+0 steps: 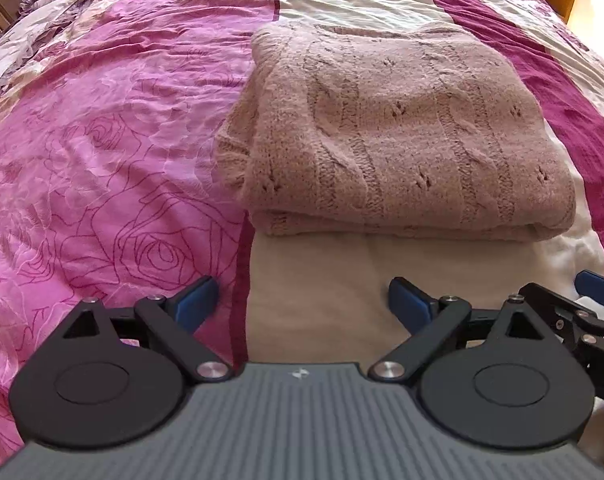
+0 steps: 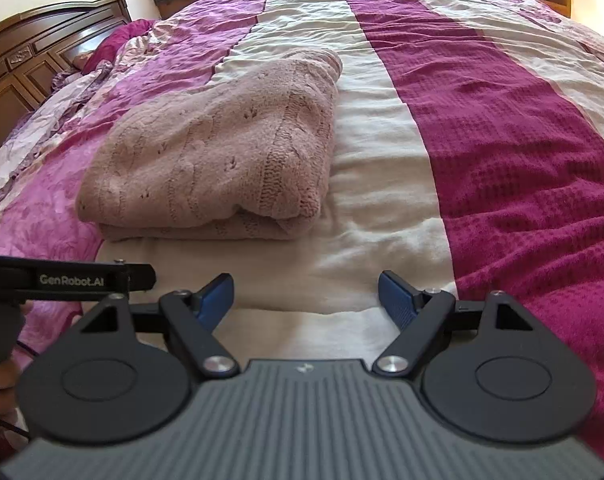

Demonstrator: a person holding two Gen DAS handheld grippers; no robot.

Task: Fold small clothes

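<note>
A folded pink sweater (image 1: 402, 132) lies on the bed (image 1: 102, 160); both grippers' fingers (image 1: 200, 300) spread empty, seemingly finished, awaiting another garment.

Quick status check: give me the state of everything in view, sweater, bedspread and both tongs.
Pink knit sweater: folded into a compact stack, lying on the bed, untouched.
Bedspread: spread out, wrinkled, cream stripe under the sweater.
Left tongs: open, empty, short of the sweater's near edge.
Right tongs: open, empty, short of the sweater.
</note>
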